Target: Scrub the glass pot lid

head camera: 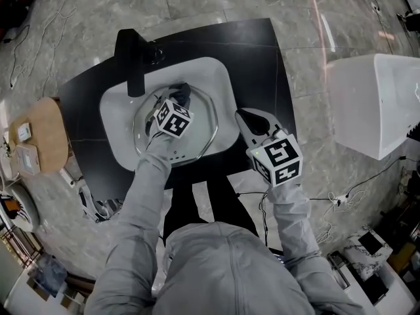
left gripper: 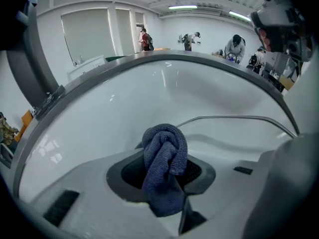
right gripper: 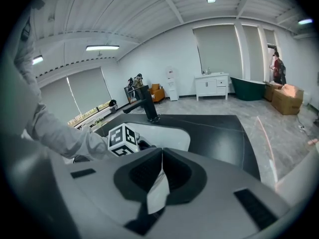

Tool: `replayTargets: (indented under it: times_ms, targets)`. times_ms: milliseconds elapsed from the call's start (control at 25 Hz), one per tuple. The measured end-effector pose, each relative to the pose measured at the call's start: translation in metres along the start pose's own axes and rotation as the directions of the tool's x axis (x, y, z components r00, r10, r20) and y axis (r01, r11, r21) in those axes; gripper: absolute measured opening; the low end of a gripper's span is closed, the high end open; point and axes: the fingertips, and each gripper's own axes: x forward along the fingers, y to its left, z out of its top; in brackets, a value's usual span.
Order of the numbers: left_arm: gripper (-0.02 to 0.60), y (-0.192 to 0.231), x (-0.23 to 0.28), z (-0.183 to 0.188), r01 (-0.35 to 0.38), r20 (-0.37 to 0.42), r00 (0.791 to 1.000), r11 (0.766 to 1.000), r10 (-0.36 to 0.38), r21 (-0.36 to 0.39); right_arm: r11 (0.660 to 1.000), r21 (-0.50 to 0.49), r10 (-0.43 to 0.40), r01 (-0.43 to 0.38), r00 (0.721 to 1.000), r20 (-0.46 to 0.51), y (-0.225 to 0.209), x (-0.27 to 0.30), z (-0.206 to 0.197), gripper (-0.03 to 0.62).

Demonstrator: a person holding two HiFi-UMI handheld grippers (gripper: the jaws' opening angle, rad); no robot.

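The glass pot lid (head camera: pixel 199 138) with a metal rim lies flat in the white sink (head camera: pixel 216 77). My left gripper (head camera: pixel 178 104) reaches down over the lid's far side, shut on a dark blue cloth (head camera: pixel 183 92). In the left gripper view the bunched cloth (left gripper: pixel 164 151) sticks up between the jaws of the left gripper (left gripper: pixel 167 176), and the lid's rim (left gripper: pixel 234 117) curves just beyond it. My right gripper (head camera: pixel 248 118) hovers over the black counter right of the sink, shut and holding nothing. In its own view the right gripper (right gripper: pixel 162 171) has its jaws together.
A black faucet (head camera: pixel 134 61) stands at the sink's far left corner. The black counter (head camera: pixel 262 51) surrounds the basin. A white box (head camera: pixel 377 104) sits on the floor to the right, a round wooden top (head camera: pixel 42 133) to the left, cables (head camera: pixel 341 199) near the right.
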Motion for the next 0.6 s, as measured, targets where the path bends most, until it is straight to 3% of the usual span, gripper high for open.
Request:
replayTargets:
  times_ms: [240,600]
  targets:
    - [0.130,-0.019,-0.001,0.010,0.058,0.034,0.998,0.997,-0.057,-0.041,0.999,0.016,-0.029,0.029,1.000,0.001,0.005,-0.011,-0.002,0.029]
    - [0.132,-0.054,-0.011,0.023,0.178,0.061,0.982,0.984,-0.177,-0.017,0.997,0.019,-0.077,0.077,0.997,0.014,0.015,-0.030,0.003,0.029]
